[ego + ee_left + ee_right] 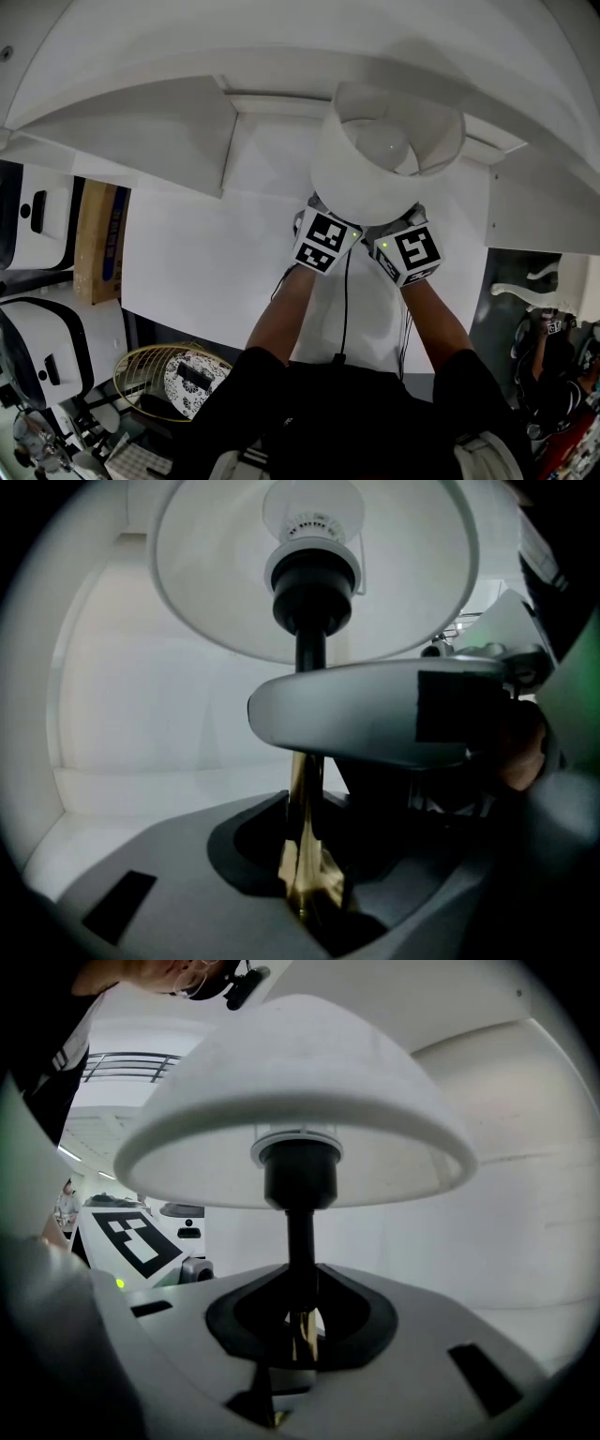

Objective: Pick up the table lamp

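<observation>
The table lamp has a white dome shade (375, 159), a black upper stem (300, 1241) and a gold lower stem (302, 846). In the head view the shade hides the stem and both sets of fingertips. Only the marker cubes show, the left one (326, 241) and the right one (410, 251), side by side under the shade's near rim. My left gripper (309, 892) is shut on the gold stem, which sits in the dark notch of its jaws. My right gripper (300, 1330) is shut on the stem higher up. One of its grey fingers (366, 714) crosses the left gripper view.
The lamp is over a white tabletop (206, 262) set inside a curved white alcove with a raised panel (159, 131) at the back left. Off the table's left edge stand a cardboard box (98, 239) and white cases (37, 216). A wire basket (159, 375) lies on the floor.
</observation>
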A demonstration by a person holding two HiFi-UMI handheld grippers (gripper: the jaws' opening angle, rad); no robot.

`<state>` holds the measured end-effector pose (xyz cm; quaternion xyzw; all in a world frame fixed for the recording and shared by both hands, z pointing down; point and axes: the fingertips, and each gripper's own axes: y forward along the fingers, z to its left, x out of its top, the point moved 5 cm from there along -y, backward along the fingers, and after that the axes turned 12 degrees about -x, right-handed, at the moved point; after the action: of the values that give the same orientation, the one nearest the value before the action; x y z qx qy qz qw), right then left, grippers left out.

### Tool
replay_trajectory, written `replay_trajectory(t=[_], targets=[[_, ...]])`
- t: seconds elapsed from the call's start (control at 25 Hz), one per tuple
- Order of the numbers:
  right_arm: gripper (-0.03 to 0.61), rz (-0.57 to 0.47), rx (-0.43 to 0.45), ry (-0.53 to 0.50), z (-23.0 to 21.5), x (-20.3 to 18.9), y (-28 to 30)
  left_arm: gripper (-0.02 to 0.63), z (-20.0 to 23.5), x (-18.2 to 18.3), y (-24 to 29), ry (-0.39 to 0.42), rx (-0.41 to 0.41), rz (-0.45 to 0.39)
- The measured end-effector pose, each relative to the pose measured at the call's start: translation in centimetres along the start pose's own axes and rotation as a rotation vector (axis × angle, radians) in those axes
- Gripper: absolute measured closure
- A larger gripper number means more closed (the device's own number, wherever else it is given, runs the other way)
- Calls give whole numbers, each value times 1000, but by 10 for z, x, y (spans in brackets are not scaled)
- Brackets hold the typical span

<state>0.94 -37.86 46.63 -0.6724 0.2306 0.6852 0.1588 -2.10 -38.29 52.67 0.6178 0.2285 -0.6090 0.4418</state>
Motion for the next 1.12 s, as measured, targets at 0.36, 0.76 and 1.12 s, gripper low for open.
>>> replay_trajectory(t=[0.36,0.76,1.12], targets=[[499,-48,8,-46,22,17,-16,514,-15,9,-20,33,2,7],[499,-59,-7,-26,42,34,-31,514,-31,19,-47,27,2,-11],[499,-76,-27,-34,59,50,-50,514,-48,29,-67,45,-13,-16]])
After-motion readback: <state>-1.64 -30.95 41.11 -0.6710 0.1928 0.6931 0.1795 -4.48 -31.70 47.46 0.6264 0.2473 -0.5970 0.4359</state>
